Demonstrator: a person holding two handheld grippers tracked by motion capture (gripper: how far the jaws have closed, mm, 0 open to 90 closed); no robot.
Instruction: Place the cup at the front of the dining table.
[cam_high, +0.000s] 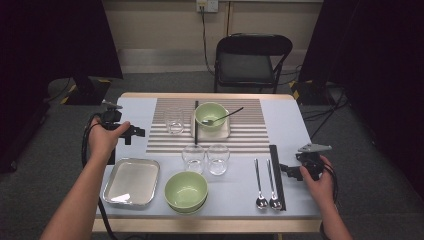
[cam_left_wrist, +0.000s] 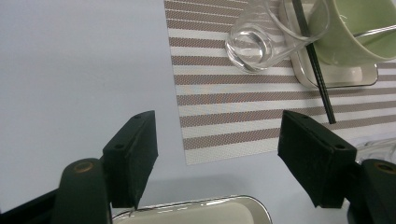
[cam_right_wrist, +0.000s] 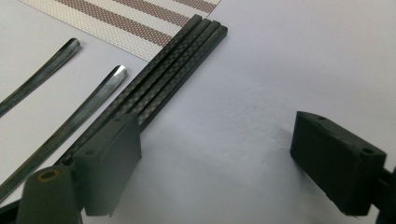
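My left gripper (cam_high: 136, 132) hovers open over the table's left side, just left of the striped placemat (cam_high: 250, 140). In the left gripper view its jaws (cam_left_wrist: 217, 140) stand wide apart with nothing between them, above the mat's corner (cam_left_wrist: 224, 107) and the metal tray's rim (cam_left_wrist: 196, 214). Farther on are a clear glass (cam_left_wrist: 261, 42), a black chopstick (cam_left_wrist: 317, 70) and a green bowl (cam_left_wrist: 359, 32). My right gripper (cam_high: 287, 170) is open at the right edge. Its left jaw sits beside a bundle of black chopsticks (cam_right_wrist: 173, 70), and the gripper (cam_right_wrist: 215, 149) holds nothing.
On the mat a green bowl (cam_high: 210, 114) with a spoon (cam_high: 225, 117) rests on a white plate (cam_high: 225, 132). Two glasses (cam_high: 193, 158) (cam_high: 218, 159), another green bowl (cam_high: 186, 190), a tray (cam_high: 131, 182) and two spoons (cam_high: 259, 185) line the front. A chair (cam_high: 250, 60) stands behind.
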